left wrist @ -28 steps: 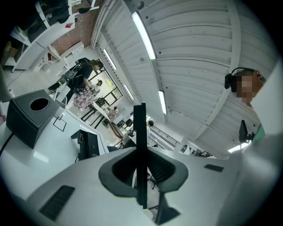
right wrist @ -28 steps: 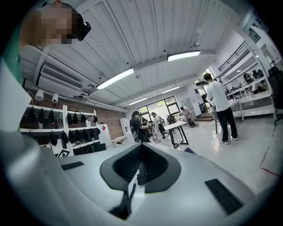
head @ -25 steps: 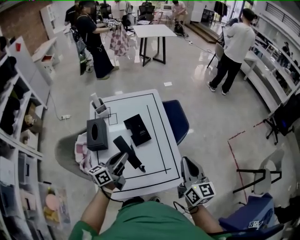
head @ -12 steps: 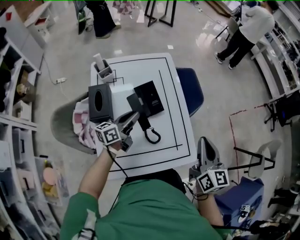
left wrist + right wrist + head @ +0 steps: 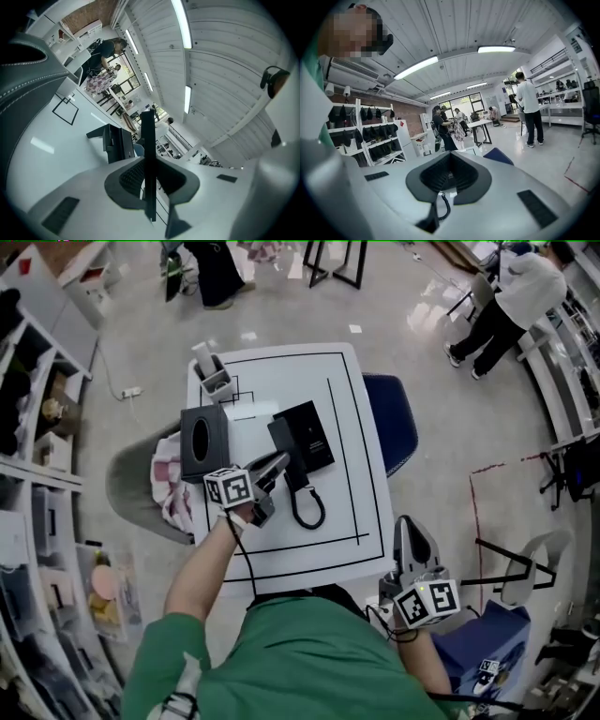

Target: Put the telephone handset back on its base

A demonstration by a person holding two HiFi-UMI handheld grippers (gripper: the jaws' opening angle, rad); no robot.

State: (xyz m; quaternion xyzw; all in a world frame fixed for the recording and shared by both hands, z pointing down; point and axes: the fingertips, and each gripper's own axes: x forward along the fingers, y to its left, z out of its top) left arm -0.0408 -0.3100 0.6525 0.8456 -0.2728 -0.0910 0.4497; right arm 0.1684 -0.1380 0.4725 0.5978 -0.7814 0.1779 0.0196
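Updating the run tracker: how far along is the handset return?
Done: the left hand-held gripper is clamped on the telephone handset. In hand: the handset is held beside the telephone base, not seated; the coiled cord lies looped on the table. Left: seat it on the base and release.

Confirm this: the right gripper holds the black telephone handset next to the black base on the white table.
Wrong gripper. It is the left gripper that holds the black telephone handset next to the black base on the white table. The head view and the left gripper view both show it.
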